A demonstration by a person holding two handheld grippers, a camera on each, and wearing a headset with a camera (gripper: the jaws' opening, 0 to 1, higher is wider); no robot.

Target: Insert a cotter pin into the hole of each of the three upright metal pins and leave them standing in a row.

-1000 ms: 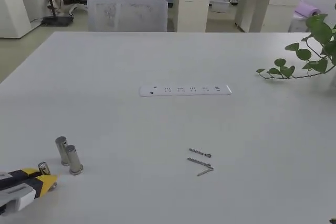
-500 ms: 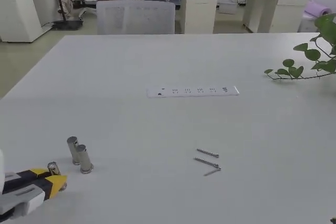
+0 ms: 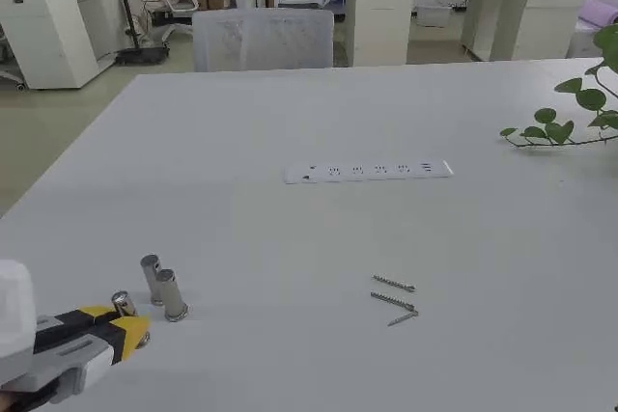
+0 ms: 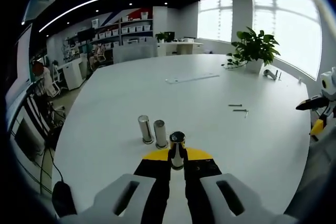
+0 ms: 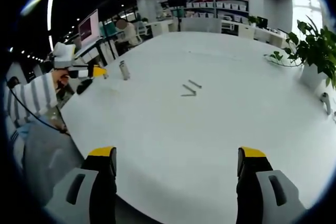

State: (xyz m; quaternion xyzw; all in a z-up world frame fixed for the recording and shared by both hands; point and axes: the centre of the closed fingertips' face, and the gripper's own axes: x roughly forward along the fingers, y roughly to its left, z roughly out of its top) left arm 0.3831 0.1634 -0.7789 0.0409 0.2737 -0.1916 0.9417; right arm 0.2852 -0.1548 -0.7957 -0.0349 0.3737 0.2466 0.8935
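While left hand-held gripper (image 4: 177, 159) clamps one metal pin (image 4: 177, 144), other pins (image 4: 159, 133) just beside

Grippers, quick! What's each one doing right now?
Left gripper: closed on a pin.
Right gripper: open, holding nothing.

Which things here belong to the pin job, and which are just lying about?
Job: gripped pin, in the left gripper; two standing pins; cotter pins; right gripper, open.
Lying about: power strip; plant; chair.
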